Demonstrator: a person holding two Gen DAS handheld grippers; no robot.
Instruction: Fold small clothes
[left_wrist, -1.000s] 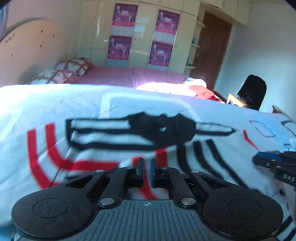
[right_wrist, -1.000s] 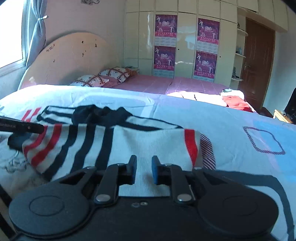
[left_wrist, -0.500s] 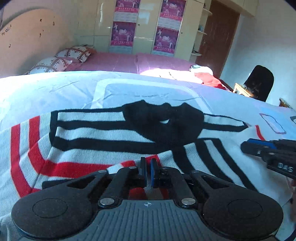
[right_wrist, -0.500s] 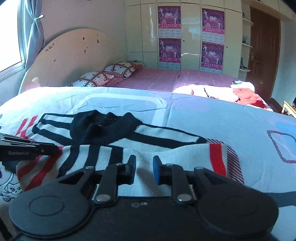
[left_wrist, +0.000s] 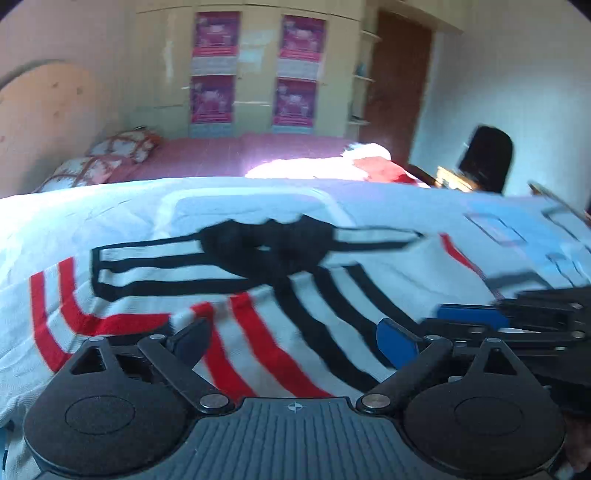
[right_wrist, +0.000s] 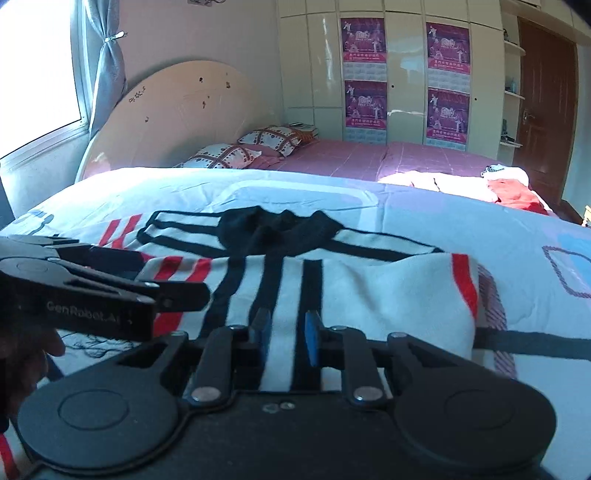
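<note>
A small knit sweater (right_wrist: 332, 280) lies spread on the bed, white with black stripes across the chest, red stripes toward the sleeve ends and a black collar (right_wrist: 277, 230) at its far edge. Both sleeves are folded in over the body — the striped sleeve (left_wrist: 258, 332) from the left crosses the front on a slant, and the one from the right lies flat with its red cuff band (right_wrist: 465, 284) at the outer edge.

The left gripper (left_wrist: 295, 338) hovers just over the folded sleeve with its jaws opening, spread wide and pressing on nothing. The right gripper (right_wrist: 284, 336) sits low at the near hem; its jaws are closing, with white cloth showing between the blue pads (right_wrist: 312, 339), though a narrow gap still shows and no pinch can be made out.

Under the sweater is a pale bedspread (right_wrist: 443, 218) printed with blue and purple outlines. Beyond it a pink sheet (right_wrist: 369, 158) carries two patterned pillows (right_wrist: 236, 155) by a rounded headboard (right_wrist: 177, 114) — loose white and red clothes (right_wrist: 509, 188) lie in sunlight at its foot. A cream wardrobe (right_wrist: 325, 74) with four magenta posters (right_wrist: 364, 40) fills the far wall, a brown door (right_wrist: 546, 103) to its right, a curtained window (right_wrist: 40, 74) at left.
</note>
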